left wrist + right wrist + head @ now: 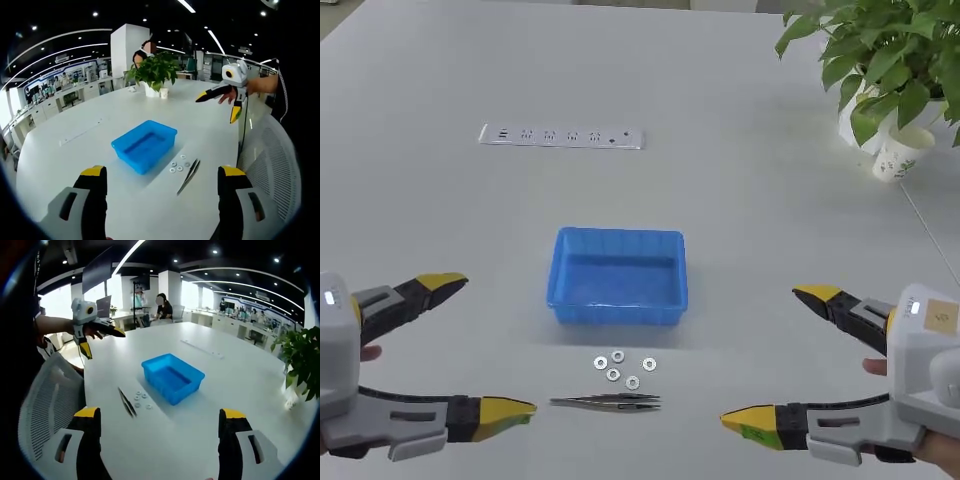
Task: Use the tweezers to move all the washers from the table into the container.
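On the pale desk (770, 200), the tweezers (605, 402) lie between my left gripper (500, 345) and right gripper (759, 356), both jaws spread; a clumsy grab could scatter the washers (623, 370) just beyond them.

no text can be read; the green print on the paper cup (898, 158) is too small.

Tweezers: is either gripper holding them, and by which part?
Nothing is held. The tweezers lie on the table beside the washers; left gripper and right gripper are open, clear of them.
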The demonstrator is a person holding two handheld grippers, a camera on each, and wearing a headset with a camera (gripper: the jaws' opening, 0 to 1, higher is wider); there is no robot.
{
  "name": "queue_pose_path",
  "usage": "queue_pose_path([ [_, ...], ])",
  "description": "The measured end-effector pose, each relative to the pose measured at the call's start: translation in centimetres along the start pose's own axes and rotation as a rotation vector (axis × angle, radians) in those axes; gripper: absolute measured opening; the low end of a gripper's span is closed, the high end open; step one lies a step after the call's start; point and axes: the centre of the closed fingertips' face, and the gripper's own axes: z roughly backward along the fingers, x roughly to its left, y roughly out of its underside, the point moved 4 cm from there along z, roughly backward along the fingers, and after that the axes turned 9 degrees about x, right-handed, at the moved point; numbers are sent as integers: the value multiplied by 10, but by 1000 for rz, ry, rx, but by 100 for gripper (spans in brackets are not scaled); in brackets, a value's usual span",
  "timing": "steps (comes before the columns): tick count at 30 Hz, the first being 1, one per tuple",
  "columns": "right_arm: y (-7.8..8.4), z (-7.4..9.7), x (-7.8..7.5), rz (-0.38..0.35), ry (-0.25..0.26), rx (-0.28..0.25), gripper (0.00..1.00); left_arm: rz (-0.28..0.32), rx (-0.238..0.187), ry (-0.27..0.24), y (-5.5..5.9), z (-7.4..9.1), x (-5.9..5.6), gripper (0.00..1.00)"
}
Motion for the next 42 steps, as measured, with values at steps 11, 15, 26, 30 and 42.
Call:
queue_pose_path([
  [11,1,0,-1,13,-5,12,98,-29,29,13,1,-1,0,96],
  [15,1,0,-2,21,-8,21,98,-44,37,15,-1,-2,2,95],
  [26,-2,-8,-2,93,-50,47,92,-100,107,72,5,-11,-4,86],
  [30,0,-15,2,135,-80,72,87,-139,135,102,9,-16,-10,77],
  [42,2,-34,13,257,-147,107,75,-243,253,186,26,-37,-21,58],
])
